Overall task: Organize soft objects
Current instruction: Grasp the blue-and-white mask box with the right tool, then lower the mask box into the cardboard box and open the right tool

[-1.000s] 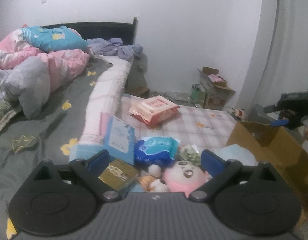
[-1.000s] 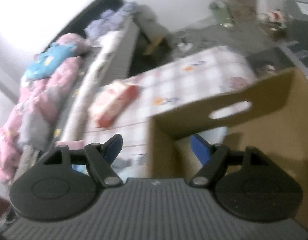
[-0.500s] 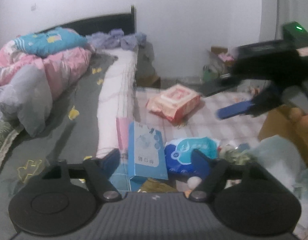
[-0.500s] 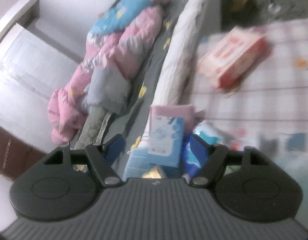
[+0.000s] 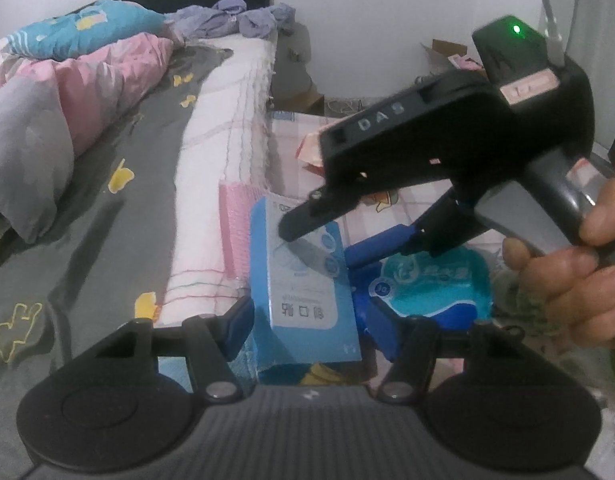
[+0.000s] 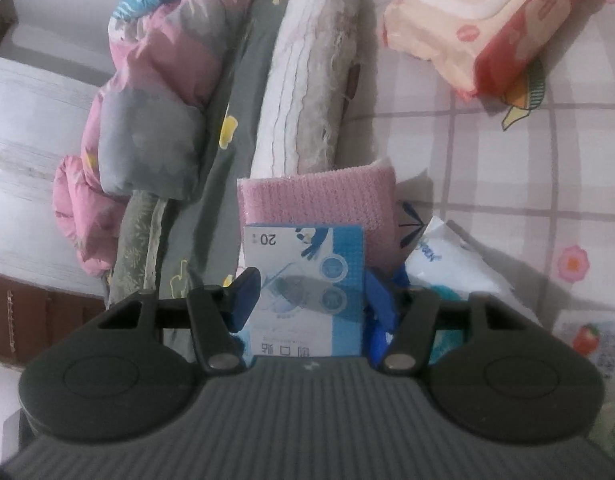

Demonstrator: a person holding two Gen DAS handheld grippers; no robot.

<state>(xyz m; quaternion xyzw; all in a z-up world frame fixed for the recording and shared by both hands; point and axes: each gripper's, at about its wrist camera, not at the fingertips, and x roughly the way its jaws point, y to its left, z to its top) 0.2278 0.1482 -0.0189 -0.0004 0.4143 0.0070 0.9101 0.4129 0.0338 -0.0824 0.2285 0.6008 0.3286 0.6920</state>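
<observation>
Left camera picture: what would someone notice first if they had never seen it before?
The big black right gripper fills the right side, a hand squeezing its handle and a green light glowing on top. Its fingers straddle a blue and white box lying on the checked mat. Left of that, a pink and grey quilt sprawls over the bed.

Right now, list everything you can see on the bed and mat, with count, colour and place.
Box: one, blue and white, between the right gripper's fingers.
Towel: one, pink, behind the box.
Wipes pack: one, red and cream, far on the checked mat.
Tissue pack: one, blue, right of the box.
Quilt: one, pink and grey, on the bed.
Pillow: one, teal, by the headboard.
Left gripper: open, near the box.
Right gripper: open around the box.
Hand: one, holding the right gripper.
</observation>
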